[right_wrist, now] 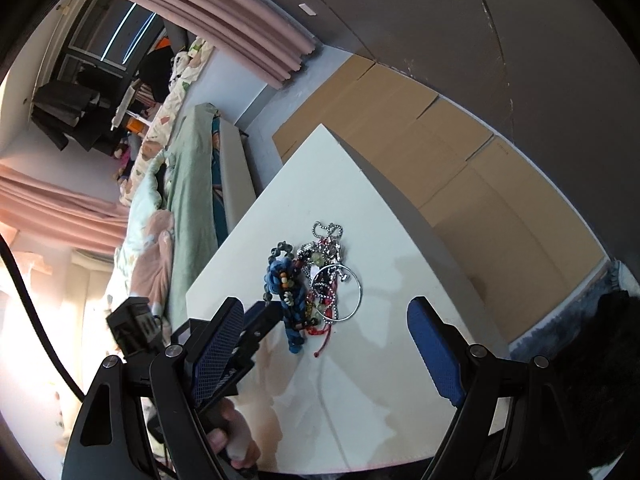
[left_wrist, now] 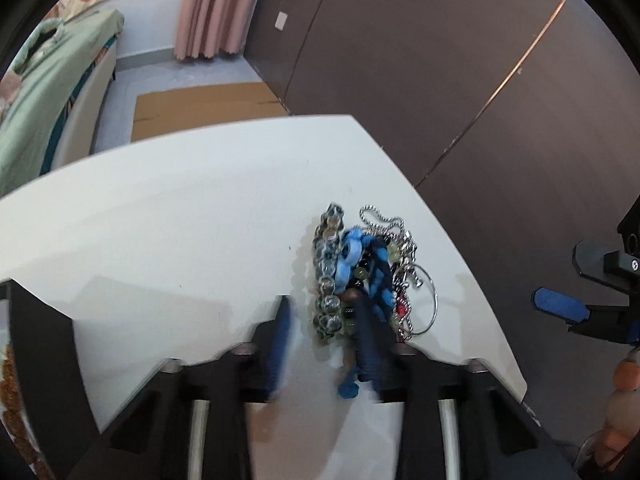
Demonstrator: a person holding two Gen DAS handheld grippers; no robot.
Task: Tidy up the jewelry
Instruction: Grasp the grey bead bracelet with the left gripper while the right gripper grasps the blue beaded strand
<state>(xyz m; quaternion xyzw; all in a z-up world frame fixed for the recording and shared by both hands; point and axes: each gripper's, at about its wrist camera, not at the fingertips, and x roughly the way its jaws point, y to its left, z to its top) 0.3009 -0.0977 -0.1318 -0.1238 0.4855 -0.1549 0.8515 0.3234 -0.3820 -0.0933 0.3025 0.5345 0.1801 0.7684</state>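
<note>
A tangled pile of jewelry lies on the white table: a clear-bead bracelet, a blue braided cord, a silver chain and a thin silver hoop. My left gripper is open, low over the near end of the pile; its right finger lies over the blue cord and its left finger is beside the beads. My right gripper is open, held above the table short of the pile. The left gripper also shows in the right wrist view.
The table's right edge runs close to the pile, with a dark wardrobe beyond. Flat cardboard lies on the floor. A bed with green bedding stands to the left. The right gripper shows at the left wrist view's right edge.
</note>
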